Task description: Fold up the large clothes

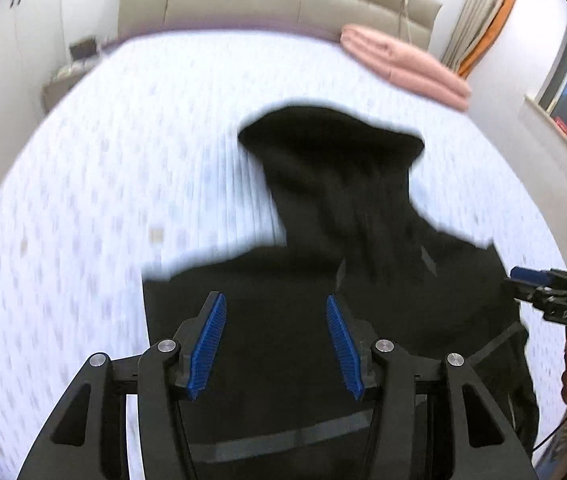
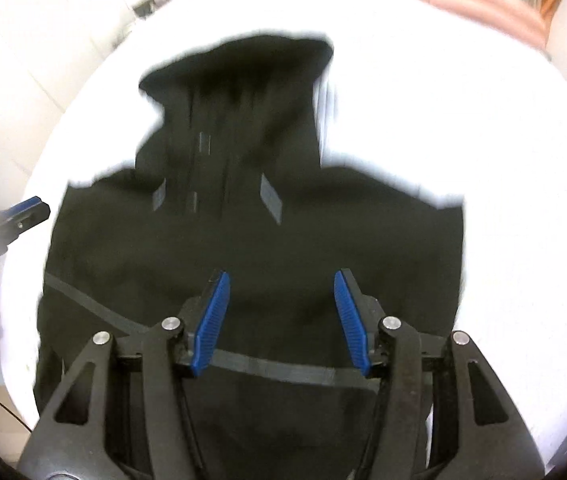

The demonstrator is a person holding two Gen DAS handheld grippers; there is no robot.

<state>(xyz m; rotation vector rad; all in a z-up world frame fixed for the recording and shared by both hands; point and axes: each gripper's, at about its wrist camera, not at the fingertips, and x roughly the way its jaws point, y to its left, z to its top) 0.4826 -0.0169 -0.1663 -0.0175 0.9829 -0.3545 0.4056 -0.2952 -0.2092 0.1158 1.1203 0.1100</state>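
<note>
Both hovering, jaws apart, nothing gripped: left gripper (image 1: 275,346), right gripper (image 2: 281,320) over black jacket (image 1: 323,320) near bed (image 1: 123,140) front edge. Likely between folds; next needs gripping an edge.

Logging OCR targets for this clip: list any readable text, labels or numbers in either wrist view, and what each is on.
"DAS": pale letters on the black body of the right gripper, at the right edge of the left wrist view; blurred, so the reading is uncertain.
Black garment: grey strips and patches only, no legible text.
Right wrist view: nothing readable.
</note>
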